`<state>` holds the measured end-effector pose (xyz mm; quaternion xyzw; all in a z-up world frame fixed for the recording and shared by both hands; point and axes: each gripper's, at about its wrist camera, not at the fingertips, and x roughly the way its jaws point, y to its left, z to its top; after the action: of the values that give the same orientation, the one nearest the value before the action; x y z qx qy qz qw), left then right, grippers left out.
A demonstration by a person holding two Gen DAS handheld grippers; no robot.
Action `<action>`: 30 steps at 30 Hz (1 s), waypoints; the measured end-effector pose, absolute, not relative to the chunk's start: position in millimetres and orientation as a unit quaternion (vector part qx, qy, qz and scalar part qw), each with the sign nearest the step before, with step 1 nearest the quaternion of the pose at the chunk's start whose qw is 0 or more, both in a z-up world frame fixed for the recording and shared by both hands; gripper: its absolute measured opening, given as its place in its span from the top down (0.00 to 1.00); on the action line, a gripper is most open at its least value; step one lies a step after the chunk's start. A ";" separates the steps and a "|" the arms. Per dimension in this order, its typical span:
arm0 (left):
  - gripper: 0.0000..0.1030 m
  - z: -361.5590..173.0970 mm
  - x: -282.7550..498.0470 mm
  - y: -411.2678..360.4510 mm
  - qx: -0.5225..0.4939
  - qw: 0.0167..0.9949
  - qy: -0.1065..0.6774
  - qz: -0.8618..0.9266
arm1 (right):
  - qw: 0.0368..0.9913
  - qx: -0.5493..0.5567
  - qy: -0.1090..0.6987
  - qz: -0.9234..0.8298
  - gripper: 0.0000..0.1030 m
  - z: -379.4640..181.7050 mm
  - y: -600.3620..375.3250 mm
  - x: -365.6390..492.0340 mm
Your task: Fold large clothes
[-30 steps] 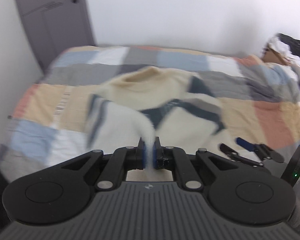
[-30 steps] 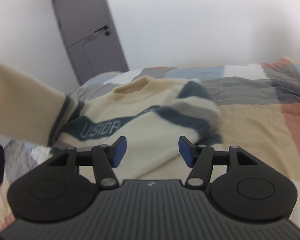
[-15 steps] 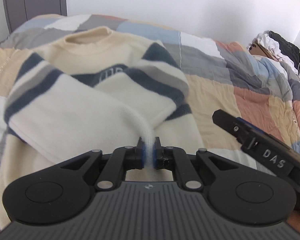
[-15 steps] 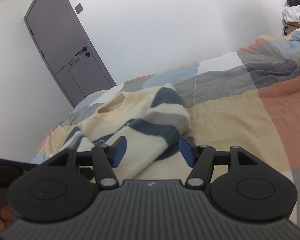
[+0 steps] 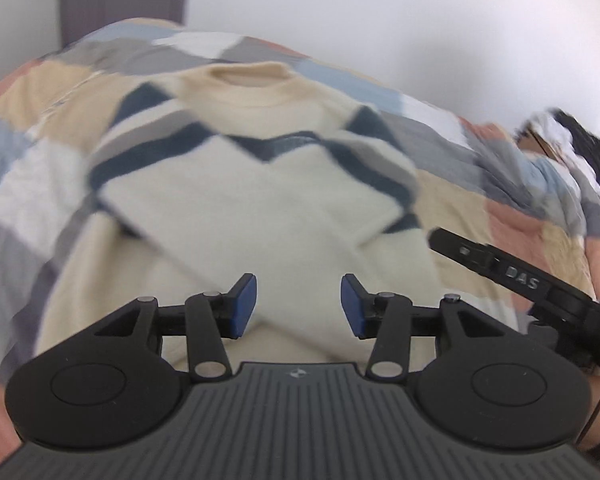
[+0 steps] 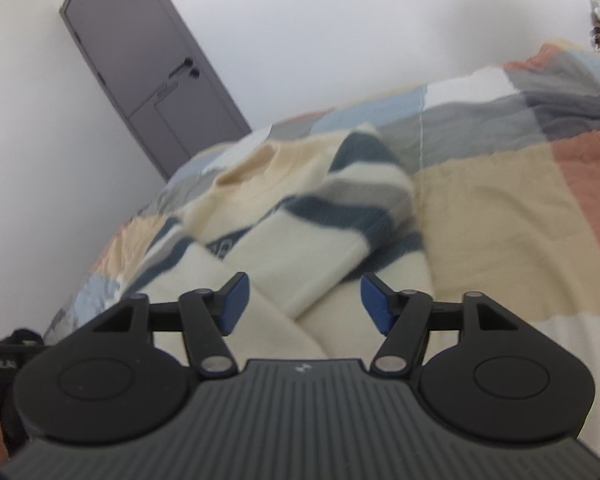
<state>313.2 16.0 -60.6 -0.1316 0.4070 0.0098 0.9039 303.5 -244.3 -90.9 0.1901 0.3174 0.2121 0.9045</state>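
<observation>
A cream sweater with navy and grey stripes lies face up on the patchwork bedspread. Both sleeves are folded across its chest and cross near the hem. My left gripper hovers low over the crossed sleeves; its jaws are opening and the blue pads press on nothing. In the right wrist view the same sweater lies just ahead. My right gripper is above the right sleeve's cuff with its jaws opening and nothing gripped. Its black finger shows at the right of the left wrist view.
A grey door stands in the white wall beyond the bed's far left corner. A heap of dark and white clothes sits at the bed's far right. Bare bedspread stretches to the right of the sweater.
My left gripper came down with the sleeve end pinched, laid it across the sweater and let go; its jaws now stand apart. The right gripper shifted slightly and opened a bit wider.
</observation>
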 end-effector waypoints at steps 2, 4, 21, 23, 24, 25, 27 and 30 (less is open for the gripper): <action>0.49 -66.6 304.0 32.5 -0.135 0.905 0.404 0.026 | 0.902 0.185 0.329 0.210 0.31 -93.9 -238.7 304.1; 0.49 -74.5 297.8 47.1 -0.137 0.905 0.401 0.041 | 0.899 0.180 0.343 0.204 0.23 -97.7 -232.1 305.3; 0.49 -148.0 312.2 109.6 -0.126 0.907 0.401 0.035 | 0.892 0.079 0.419 0.151 0.21 -137.7 -162.9 337.2; 0.49 -155.6 315.1 115.2 -0.131 0.905 0.403 0.037 | 0.895 0.056 0.414 0.157 0.21 -139.7 -152.1 338.0; 0.49 -158.6 315.5 117.5 -0.133 0.905 0.403 0.037 | 0.897 0.045 0.412 0.156 0.21 -141.0 -148.2 338.2; 0.49 -160.5 315.6 119.3 -0.135 0.905 0.402 0.036 | 0.896 0.041 0.413 0.159 0.25 -142.1 -146.1 339.1; 0.49 -162.0 315.5 122.1 -0.137 0.907 0.397 0.032 | 0.891 0.045 0.418 0.169 0.37 -141.4 -144.9 341.2; 0.49 -160.8 314.5 127.4 -0.153 0.908 0.390 0.030 | 0.886 0.031 0.422 0.193 0.73 -132.6 -135.0 337.5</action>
<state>314.5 127.4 -160.8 -0.1529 0.3900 0.0304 0.9075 337.5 -135.0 -132.6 0.0309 0.4216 0.1926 0.8855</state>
